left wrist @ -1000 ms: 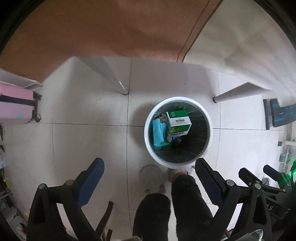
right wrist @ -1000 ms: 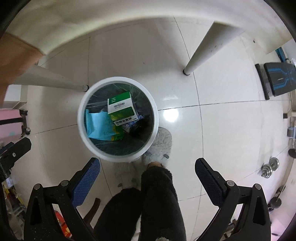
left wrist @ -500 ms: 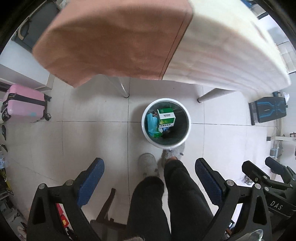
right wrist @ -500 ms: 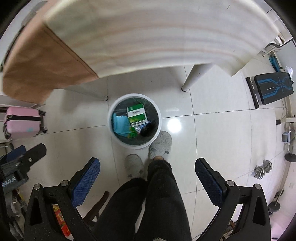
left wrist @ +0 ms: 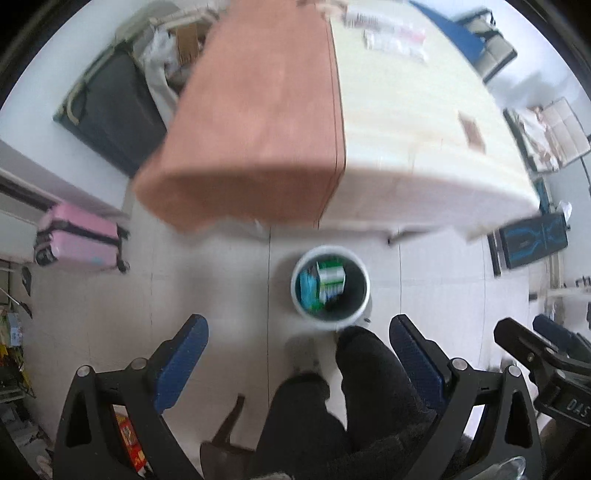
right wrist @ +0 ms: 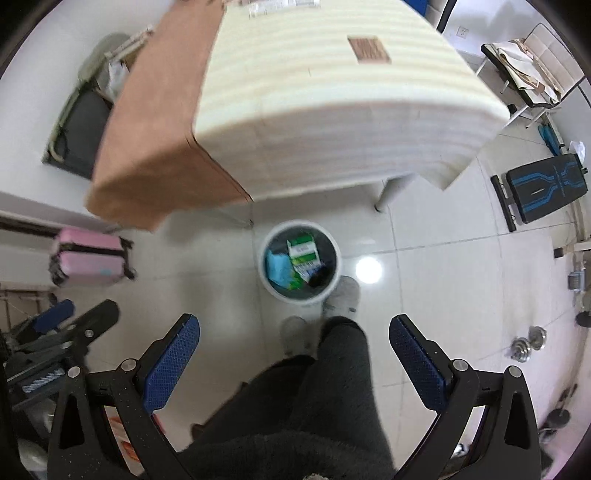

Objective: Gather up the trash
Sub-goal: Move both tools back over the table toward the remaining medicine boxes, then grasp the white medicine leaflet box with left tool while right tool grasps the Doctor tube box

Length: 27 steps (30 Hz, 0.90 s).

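Note:
A white round trash bin (left wrist: 364, 275) (right wrist: 334, 245) stands on the tiled floor by the table's near edge. Inside lie a green and white carton (left wrist: 331, 283) (right wrist: 303, 256) and blue paper (left wrist: 307, 288) (right wrist: 277, 268). My left gripper (left wrist: 297, 347) is open and empty, high above the floor. My right gripper (right wrist: 293, 345) is open and empty too, high above the bin. On the table top lie a brown flat item (right wrist: 368, 50) (left wrist: 472, 131) and packets at the far end (left wrist: 393, 35).
The table (right wrist: 332, 110) has a brown and cream cover. The person's legs (right wrist: 325, 387) stand right by the bin. A pink suitcase (left wrist: 79, 240) is at the left, a bench (right wrist: 546, 188) and dumbbells (right wrist: 528, 341) at the right.
Both grippers have risen well away from the bin, which now looks small. The table top has come into view. Both stay open.

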{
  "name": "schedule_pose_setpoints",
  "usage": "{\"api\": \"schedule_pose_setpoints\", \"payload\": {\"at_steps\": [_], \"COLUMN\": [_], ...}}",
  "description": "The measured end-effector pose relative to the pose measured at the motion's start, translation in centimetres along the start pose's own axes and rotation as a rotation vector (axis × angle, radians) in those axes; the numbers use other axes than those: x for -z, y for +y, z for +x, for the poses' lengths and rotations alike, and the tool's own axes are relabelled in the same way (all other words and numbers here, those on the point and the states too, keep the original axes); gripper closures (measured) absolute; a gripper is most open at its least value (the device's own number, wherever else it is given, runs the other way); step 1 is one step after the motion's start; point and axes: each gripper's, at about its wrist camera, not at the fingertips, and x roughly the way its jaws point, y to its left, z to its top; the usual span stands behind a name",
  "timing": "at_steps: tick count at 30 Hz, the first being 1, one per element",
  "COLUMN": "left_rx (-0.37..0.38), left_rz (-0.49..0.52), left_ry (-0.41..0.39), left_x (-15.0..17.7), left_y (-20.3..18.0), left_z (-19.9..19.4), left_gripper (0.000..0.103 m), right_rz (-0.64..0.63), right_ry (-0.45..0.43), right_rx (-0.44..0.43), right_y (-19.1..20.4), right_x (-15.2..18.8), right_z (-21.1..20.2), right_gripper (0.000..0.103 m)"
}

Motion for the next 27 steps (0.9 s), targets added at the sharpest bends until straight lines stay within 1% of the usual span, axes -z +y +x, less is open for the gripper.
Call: {"api": "schedule_pose_setpoints", "payload": {"at_steps": [3, 5, 7, 9, 11, 12, 13, 14, 16, 17, 18, 19, 20, 23, 24, 26, 27], "left_rx": [-0.032, -0.059, -0.083, -0.102, -0.097, -0.096, -0.098, -0.092, -0.077, -0.064, -0.05, -0.045, -0.045, -0.066, -0.078, -0.09, -0.094], "left_rz": [0.003, -0.005, -0.022, -0.063, -0.108, -0.126, -0.161, -0.193, -0.25, -0.29, -0.33, -0.355, -0.39, -0.463, -0.489, -0.531, -0.557], "left_ry": [-0.07, -0.113, -0.136, -0.141, -0.121, -0.114, -0.093, -0.074, -0.037, -0.003, 0.028, 0.047, 0.077, 0.14, 0.157, 0.182, 0.194], "left_x": [-3.7, -7.1, -9.9, -14.0, -18.3, -19.7, -22.4, -24.4, -27.6, -29.7, -31.8, -32.9, -34.7, -38.6, -39.8, -41.2, -41.8], "left_y": [-0.7, -1.5, -2.1, -3.0, -3.9, -4.0, -4.6, -4.9, -5.1, -5.5, -5.8, -6.2, -6.4, -7.0, -6.9, -6.3, -5.9], "left_z": [-1.5, -1.9, -1.7, -0.6, 1.0, 1.4, 2.7, 3.7, 5.2, 6.6, 8.0, 9.0, 10.5, 14.1, 15.3, 16.9, 17.7], "left_gripper": [0.003, 0.003, 0.003, 0.003, 0.003, 0.003, 0.003, 0.003, 0.003, 0.003, 0.003, 0.003, 0.003, 0.003, 0.003, 0.003, 0.003], "right_rz": [0.008, 0.007, -0.004, -0.032, -0.07, -0.095, -0.121, -0.138, -0.18, -0.197, -0.21, -0.235, -0.255, -0.36, -0.394, -0.493, -0.53], "right_ry": [-0.038, -0.066, -0.077, -0.086, -0.097, -0.097, -0.094, -0.092, -0.067, -0.056, -0.049, -0.033, -0.019, 0.026, 0.035, 0.057, 0.065], "right_rx": [-0.038, -0.061, -0.069, -0.054, -0.034, -0.014, 0.004, 0.011, 0.044, 0.053, 0.059, 0.081, 0.1, 0.142, 0.155, 0.189, 0.205], "right_y": [0.1, 0.0, -0.2, -0.4, -0.9, -1.2, -1.6, -1.9, -2.7, -3.1, -3.3, -3.4, -3.4, -2.4, -2.0, -0.4, 0.3], "right_x": [-3.4, -6.6, -9.7, -13.9, -18.6, -21.1, -24.1, -26.4, -33.0, -36.2, -38.8, -41.9, -44.2, -52.8, -54.6, -58.9, -60.1], "right_z": [-2.2, -3.5, -4.2, -4.5, -4.5, -4.3, -3.9, -3.5, -1.9, -0.9, -0.2, 0.9, 1.9, 5.8, 6.8, 9.3, 10.3], "right_gripper": [0.0, 0.0, 0.0, 0.0, 0.0, 0.0, 0.0, 0.0, 0.0, 0.0, 0.0, 0.0, 0.0, 0.0, 0.0, 0.0, 0.0]}}
